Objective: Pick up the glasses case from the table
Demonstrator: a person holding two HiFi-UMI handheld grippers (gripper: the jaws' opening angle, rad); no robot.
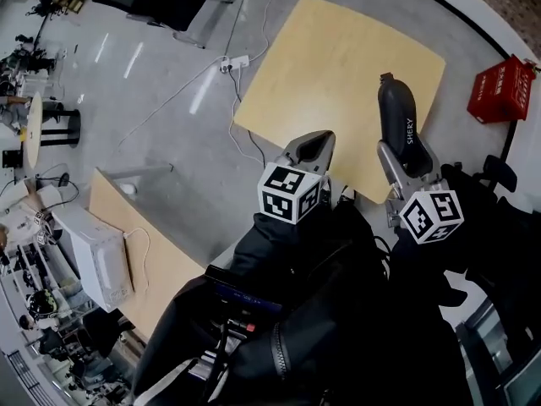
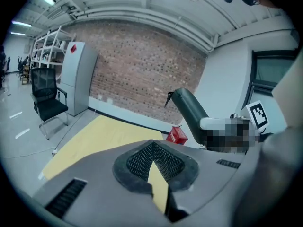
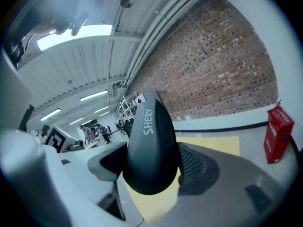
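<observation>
I have the glasses case (image 3: 150, 141) clamped between the jaws of my right gripper (image 3: 152, 170), standing up out of them and well clear of the table (image 1: 338, 66), so I judge the pick-up done. My left gripper (image 2: 154, 168) has its jaws together on nothing.

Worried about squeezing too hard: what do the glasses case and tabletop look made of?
Glasses case: dark, smooth, faintly glossy shell with white printed lettering, likely hard plastic or leatherette over a rigid shell; it shows no dent between the right tongs. Tabletop: pale yellow, matte, even surface with rounded corners, probably laminate or wood veneer.
</observation>
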